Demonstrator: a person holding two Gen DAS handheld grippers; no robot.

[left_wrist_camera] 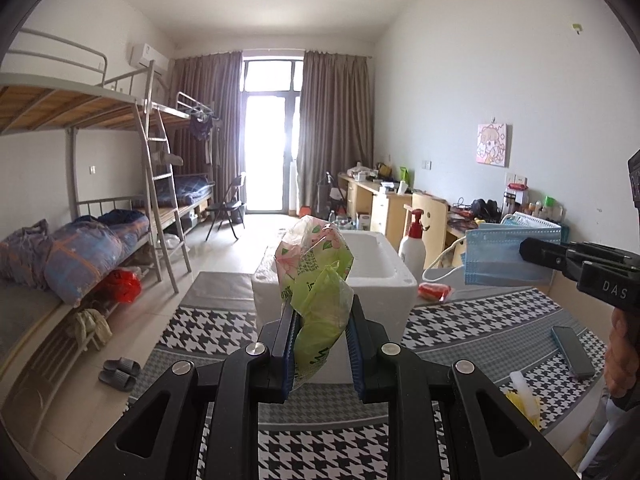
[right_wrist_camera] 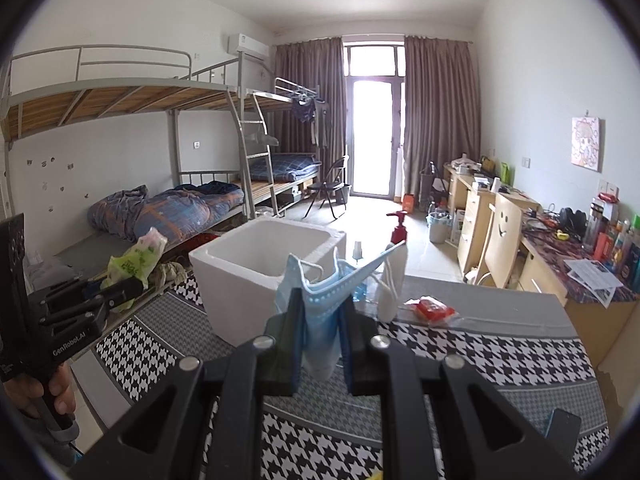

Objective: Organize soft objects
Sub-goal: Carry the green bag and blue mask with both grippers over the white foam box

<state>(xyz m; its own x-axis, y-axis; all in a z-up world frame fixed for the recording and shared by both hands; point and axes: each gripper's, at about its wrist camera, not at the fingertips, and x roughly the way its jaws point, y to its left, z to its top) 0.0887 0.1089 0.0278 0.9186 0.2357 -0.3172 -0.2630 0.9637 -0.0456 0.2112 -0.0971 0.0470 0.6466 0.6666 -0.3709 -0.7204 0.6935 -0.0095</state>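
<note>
A crumpled green-and-pink tissue pack (left_wrist_camera: 316,280) is pinched between the jaws of the left gripper (left_wrist_camera: 322,320), while a bundle of blue face masks (right_wrist_camera: 320,320) is clamped in the jaws of the right gripper (right_wrist_camera: 320,320); both loads are held in the air above the houndstooth-covered counter (right_wrist_camera: 500,352). A white foam box (right_wrist_camera: 256,276), open at the top, is seen standing on the counter directly ahead of both grippers, beyond each held item. In the right wrist view the masks are hung just in front of the box's near rim, with their ear loops trailing toward a red-capped pump bottle (right_wrist_camera: 396,248). The right gripper is judged the nearer to the opening; the tissue pack is held upright, its long axis vertical, before the box's left side.
</note>
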